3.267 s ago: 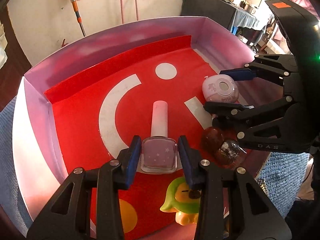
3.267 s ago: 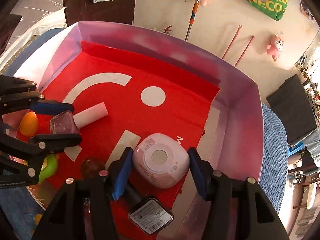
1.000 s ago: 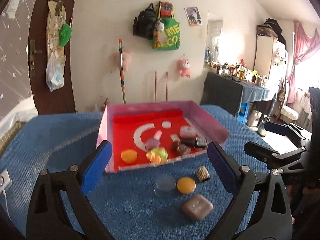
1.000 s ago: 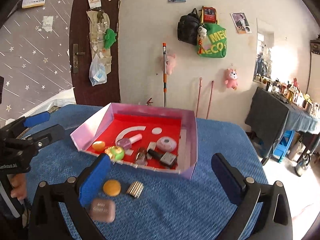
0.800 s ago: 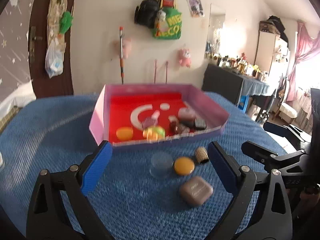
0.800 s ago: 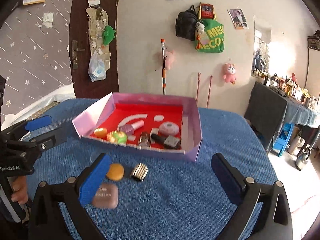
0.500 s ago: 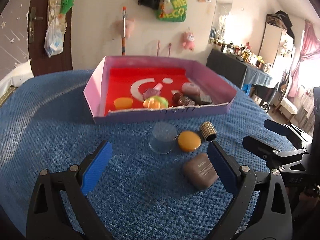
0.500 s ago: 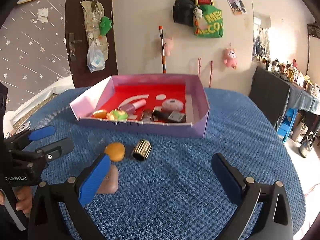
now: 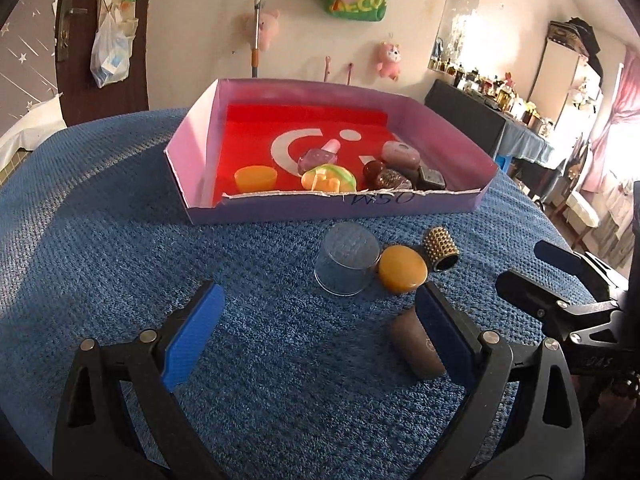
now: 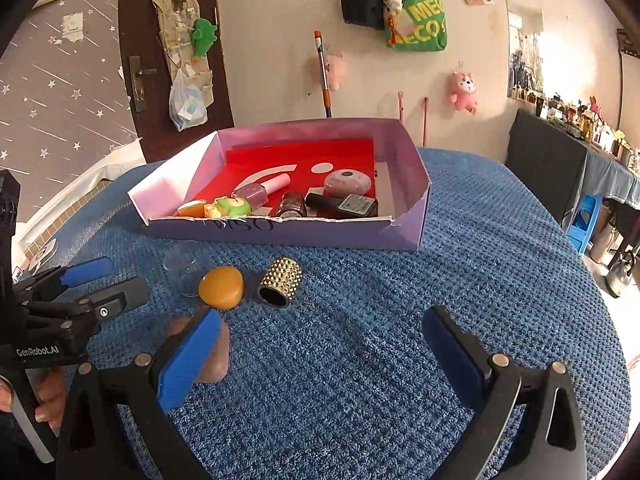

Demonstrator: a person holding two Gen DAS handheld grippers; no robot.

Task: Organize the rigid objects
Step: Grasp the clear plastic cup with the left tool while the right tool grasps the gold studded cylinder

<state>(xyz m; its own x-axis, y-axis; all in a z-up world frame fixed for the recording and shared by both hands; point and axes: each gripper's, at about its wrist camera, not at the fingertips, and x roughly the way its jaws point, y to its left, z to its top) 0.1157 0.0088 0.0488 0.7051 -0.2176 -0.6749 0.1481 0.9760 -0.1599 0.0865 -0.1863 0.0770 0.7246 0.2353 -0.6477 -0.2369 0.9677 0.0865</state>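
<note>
Tongs, left (image 9: 316, 332) and right (image 10: 320, 354), now lying withdrawn from cardboard box (image 9: 332, 210), spread wide, gripping nothing; box filling up. Waiting near on knitted blue table (image 10: 460, 280): clear plastic cup (image 9: 346, 264), smooth orange disc (image 9: 402, 269), studded gold cylinder (image 9: 440, 249), matte brown case (image 9: 416, 348).

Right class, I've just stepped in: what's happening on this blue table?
A person holds a gripper in each hand, and the left gripper and right gripper both hang open and empty over the blue cloth. The pink box already holds several small items. In front of it lie a clear cup, an orange disc, a studded gold cylinder and a brown case, not yet boxed.
</note>
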